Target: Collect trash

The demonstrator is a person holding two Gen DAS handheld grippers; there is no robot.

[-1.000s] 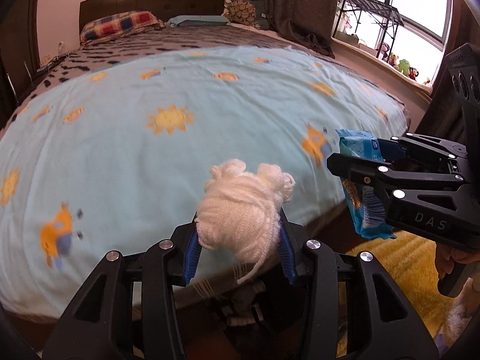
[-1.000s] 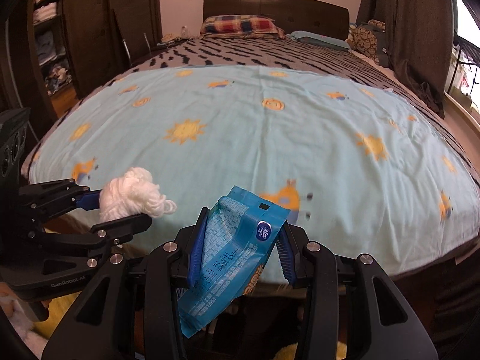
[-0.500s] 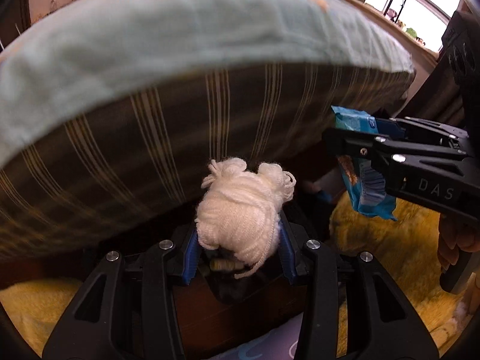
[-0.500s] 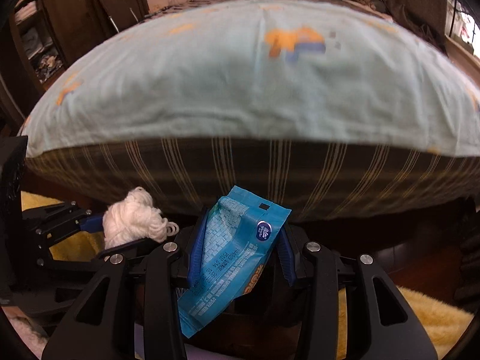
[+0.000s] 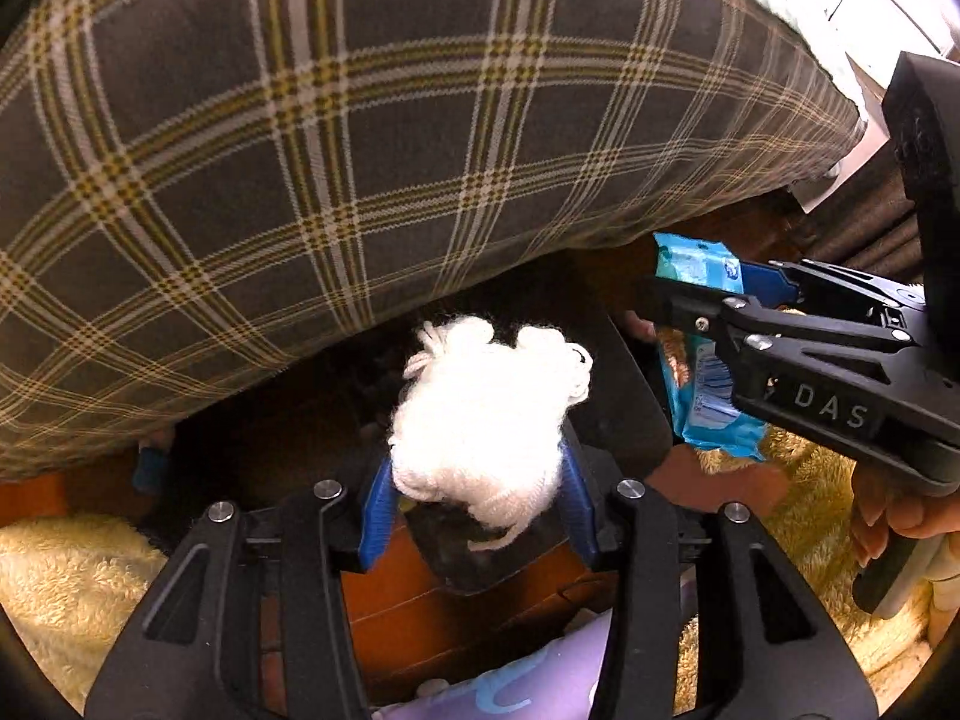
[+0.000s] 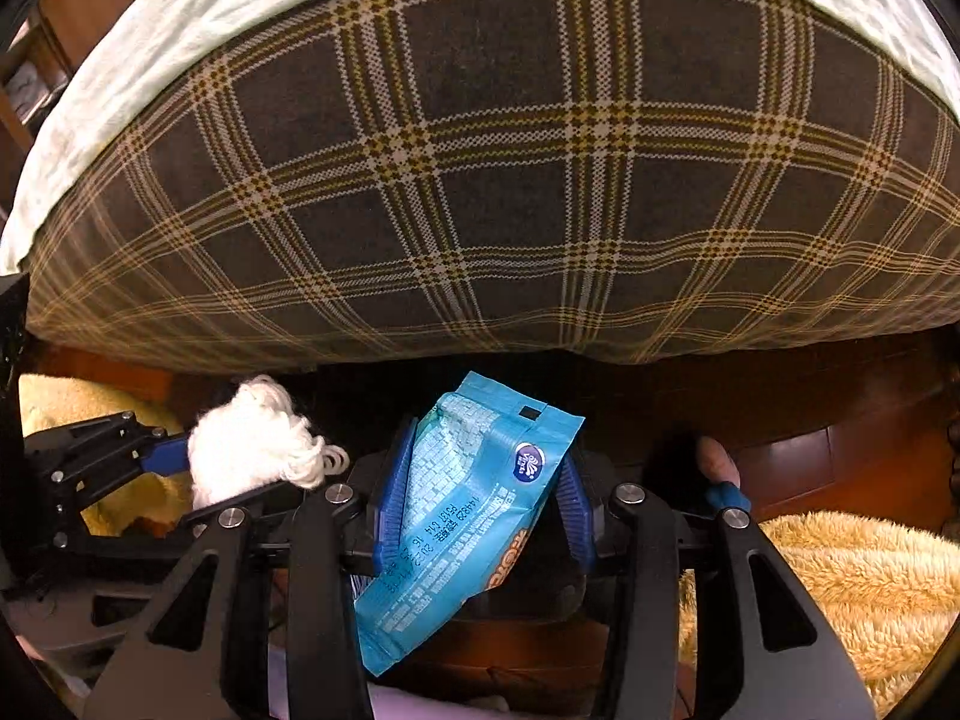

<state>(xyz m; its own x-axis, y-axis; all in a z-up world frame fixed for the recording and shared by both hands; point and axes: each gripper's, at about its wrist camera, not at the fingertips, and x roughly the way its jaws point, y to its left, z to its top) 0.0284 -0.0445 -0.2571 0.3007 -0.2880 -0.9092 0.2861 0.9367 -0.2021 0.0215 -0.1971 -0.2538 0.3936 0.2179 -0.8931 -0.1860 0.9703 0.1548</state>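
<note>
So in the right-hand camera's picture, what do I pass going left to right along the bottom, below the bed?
Left gripper → white yarn ball → blue snack packet → fluffy yellow rug.

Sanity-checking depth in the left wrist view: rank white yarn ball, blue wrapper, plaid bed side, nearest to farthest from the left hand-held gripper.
1. White yarn ball: between the pads of the left hand-held gripper, whose jaws are opening.
2. Blue wrapper: to the right, in the right hand-held gripper, whose jaws are opening too.
3. Plaid bed side: ahead, filling the upper frame.
</note>
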